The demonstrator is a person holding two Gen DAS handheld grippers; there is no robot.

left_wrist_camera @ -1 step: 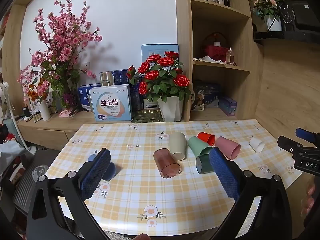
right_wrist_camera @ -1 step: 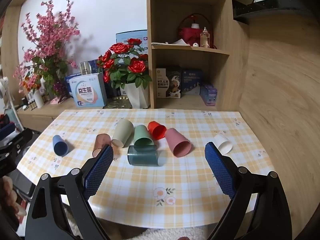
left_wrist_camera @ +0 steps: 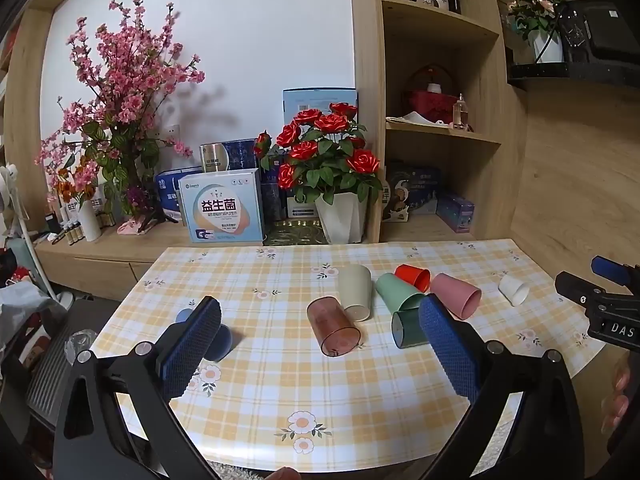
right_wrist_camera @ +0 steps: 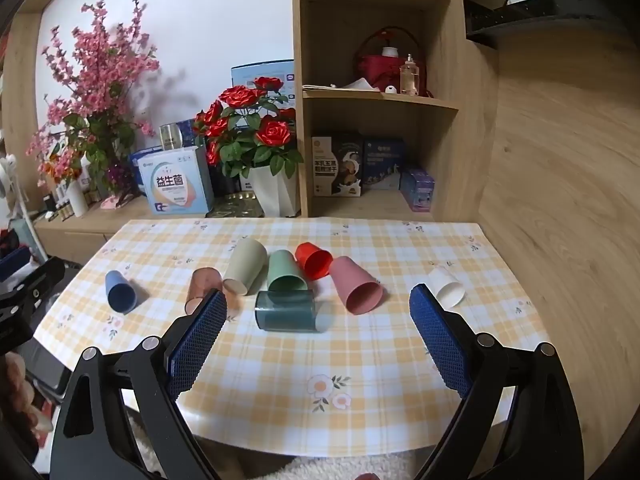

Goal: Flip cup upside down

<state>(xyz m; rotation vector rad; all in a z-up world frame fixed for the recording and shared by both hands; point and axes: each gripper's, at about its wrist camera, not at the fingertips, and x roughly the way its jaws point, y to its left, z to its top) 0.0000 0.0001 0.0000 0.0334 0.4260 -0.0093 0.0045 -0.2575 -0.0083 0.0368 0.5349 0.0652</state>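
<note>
Cups lie on their sides across the yellow plaid tablecloth (right_wrist_camera: pixel 360 360): navy cup (right_wrist_camera: pixel 120 292), brown, beige, green, teal, red, pink, white cup (right_wrist_camera: pixel 448 288). Behind, cherry blossoms (right_wrist_camera: pixel 96 92), roses (right_wrist_camera: pixel 248 128), wooden shelves (right_wrist_camera: pixel 380 96). Left gripper (left_wrist_camera: pixel 320 344) and right gripper (right_wrist_camera: pixel 318 332) hover spread, empty.

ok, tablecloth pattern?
Yellow-and-white plaid tablecloth with small flower prints; clearest in the right wrist view.

Eight cups (right_wrist_camera: pixel 286 312) lie on their sides across the table's (right_wrist_camera: pixel 360 380) middle; boxes (right_wrist_camera: pixel 176 188) stand behind its far edge.
</note>
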